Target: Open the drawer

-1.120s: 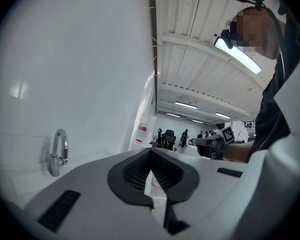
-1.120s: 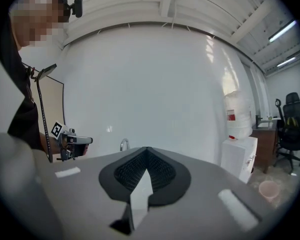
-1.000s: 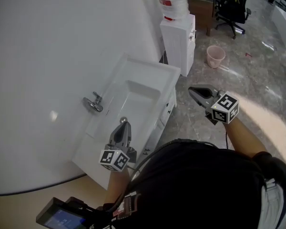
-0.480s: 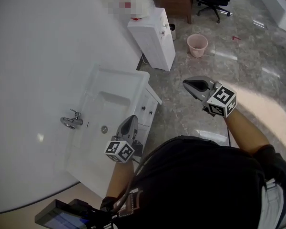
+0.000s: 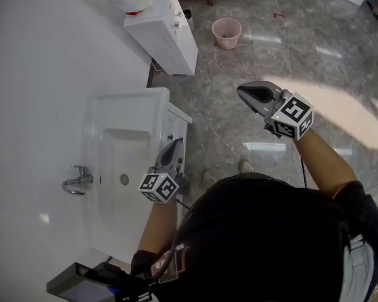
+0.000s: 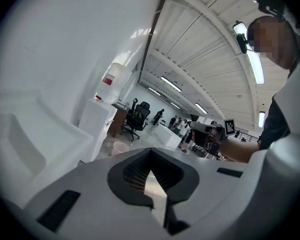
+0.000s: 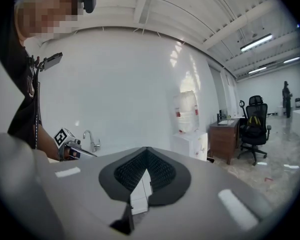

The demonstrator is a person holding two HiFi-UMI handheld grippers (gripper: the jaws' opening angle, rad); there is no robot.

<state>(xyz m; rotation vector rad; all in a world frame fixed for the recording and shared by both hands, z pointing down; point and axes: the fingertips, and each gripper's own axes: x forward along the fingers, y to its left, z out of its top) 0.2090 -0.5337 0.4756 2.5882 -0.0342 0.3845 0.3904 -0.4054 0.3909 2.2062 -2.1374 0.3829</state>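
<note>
White drawer [image 5: 177,134] faces right, its long axis following the sink [image 5: 127,105].

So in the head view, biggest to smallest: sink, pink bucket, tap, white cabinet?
1. sink
2. white cabinet, farther away, so maybe bigger really
3. pink bucket and tap: look about alike

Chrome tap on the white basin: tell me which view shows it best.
Head view. The chrome tap is seen whole from above, standing out against the white basin. The right gripper view shows the tap small, distant and side on. The left gripper view shows only part of the basin, no tap.
</note>
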